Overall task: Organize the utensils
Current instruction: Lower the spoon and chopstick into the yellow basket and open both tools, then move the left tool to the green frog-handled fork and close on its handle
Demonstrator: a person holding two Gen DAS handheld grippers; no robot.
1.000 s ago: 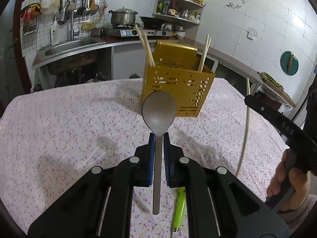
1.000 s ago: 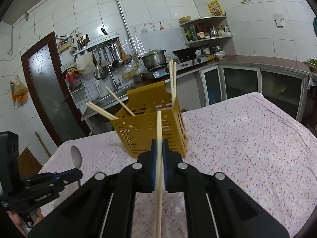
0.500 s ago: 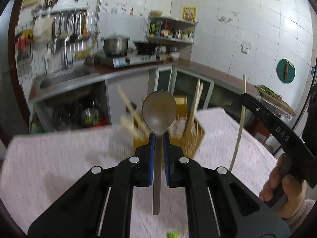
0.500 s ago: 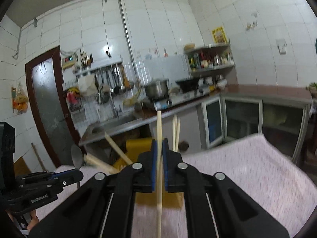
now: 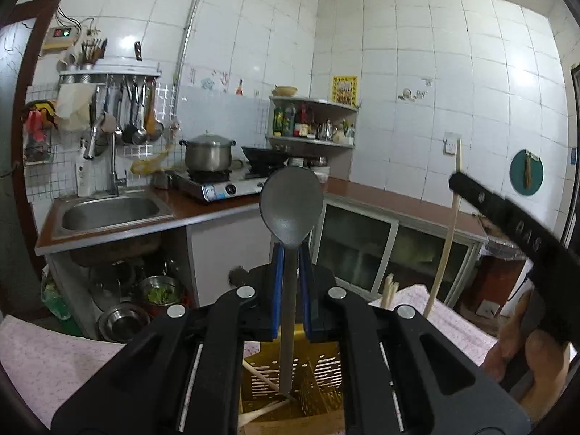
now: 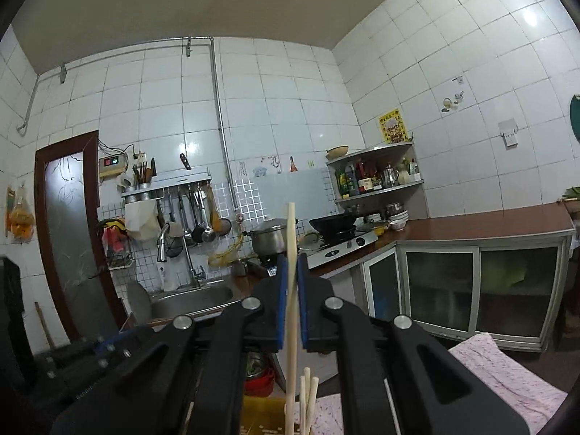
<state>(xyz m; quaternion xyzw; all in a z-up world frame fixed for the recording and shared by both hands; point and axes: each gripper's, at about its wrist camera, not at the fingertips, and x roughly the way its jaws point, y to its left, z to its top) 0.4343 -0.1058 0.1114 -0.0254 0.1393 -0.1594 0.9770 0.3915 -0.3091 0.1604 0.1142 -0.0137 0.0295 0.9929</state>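
Note:
My left gripper (image 5: 289, 253) is shut on a metal spoon (image 5: 291, 210), held upright with its bowl up. The spoon's handle end hangs just above the open yellow utensil holder (image 5: 319, 380), which has wooden chopsticks (image 5: 261, 380) lying in it. My right gripper (image 6: 292, 264) is shut on a single pale chopstick (image 6: 290, 239), held upright over the holder (image 6: 261, 413), beside two chopsticks (image 6: 307, 398) that stand in it. In the left wrist view the right gripper's black body (image 5: 514, 232) and its chopstick (image 5: 449, 224) are at the right.
The table has a pink flowered cloth (image 5: 456, 322), also in the right wrist view (image 6: 507, 373). Behind are a sink (image 5: 108, 210), a stove with a pot (image 5: 208, 154), a wok (image 6: 331, 223), a corner shelf (image 6: 377, 177) and counter cabinets (image 6: 471, 282).
Both grippers have risen and moved forward over the yellow holder, which has dropped to the bottom of both views. Each still holds its utensil.

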